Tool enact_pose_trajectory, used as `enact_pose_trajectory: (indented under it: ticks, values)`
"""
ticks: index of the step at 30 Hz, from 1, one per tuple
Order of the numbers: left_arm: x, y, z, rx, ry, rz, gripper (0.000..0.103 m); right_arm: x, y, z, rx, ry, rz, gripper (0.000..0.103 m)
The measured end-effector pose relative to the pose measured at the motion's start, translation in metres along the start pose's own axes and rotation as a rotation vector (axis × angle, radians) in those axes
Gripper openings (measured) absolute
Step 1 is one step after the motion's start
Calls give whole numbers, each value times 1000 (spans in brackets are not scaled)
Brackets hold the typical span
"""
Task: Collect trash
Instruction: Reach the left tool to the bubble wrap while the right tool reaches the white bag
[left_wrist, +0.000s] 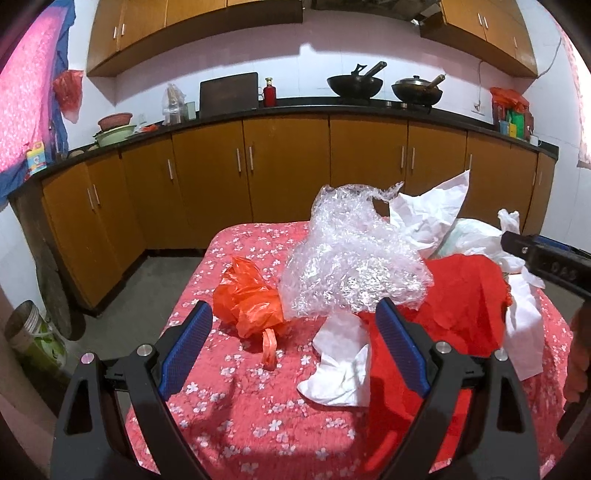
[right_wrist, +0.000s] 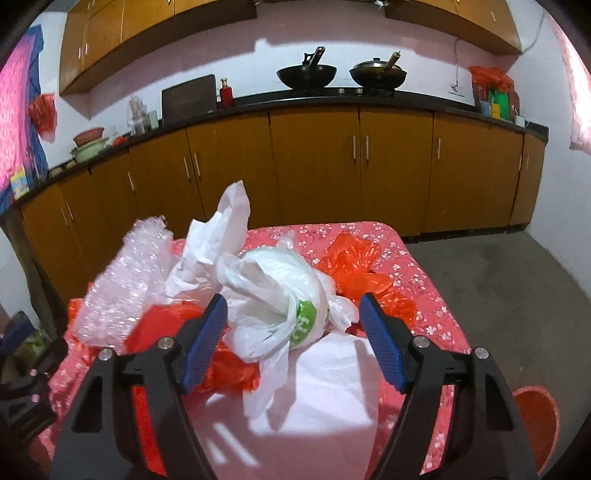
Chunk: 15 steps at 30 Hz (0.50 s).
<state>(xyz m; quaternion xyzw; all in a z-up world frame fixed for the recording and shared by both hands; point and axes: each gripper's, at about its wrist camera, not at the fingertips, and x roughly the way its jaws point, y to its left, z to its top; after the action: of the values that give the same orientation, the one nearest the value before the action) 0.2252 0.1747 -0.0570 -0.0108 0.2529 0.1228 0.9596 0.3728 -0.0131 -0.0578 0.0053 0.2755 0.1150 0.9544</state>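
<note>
red floral tablecloth (left_wrist: 229, 417), orange bag (left_wrist: 251, 299), bubble wrap (left_wrist: 351, 258), white paper (left_wrist: 343, 373)

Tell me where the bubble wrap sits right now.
In the left wrist view the bubble wrap sits mid-table on the floral tablecloth, heaped between the orange plastic bag on its left and the red sheet on its right.

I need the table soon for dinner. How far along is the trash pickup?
Nothing looks collected yet: the bubble wrap, orange bag, red sheet and white paper all lie on the table. In hand: the right tool is open around the white bag, not gripping it; the left tool is open and empty. Everything remains to gather.
</note>
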Motion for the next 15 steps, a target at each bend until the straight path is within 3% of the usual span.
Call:
enact_pose_trajectory:
  ticks: [2, 4, 5, 10, 15]
  values:
    - [3, 1, 3, -4, 4, -6, 89, 6, 2, 1, 0, 2, 3, 66]
    - [7, 1, 5, -1, -1, -8, 89, 14, 4, 3, -5, 17, 8, 44]
    - [9, 0, 5, 7, -2, -6, 89, 17, 4, 3, -5, 29, 11, 39]
    - [20, 3, -4, 16, 27, 0, 89, 20, -2, -3, -1, 11, 0, 27]
    - [24, 4, -4, 12, 30, 3, 89, 23, -11, -11, 21, 13, -10, 21]
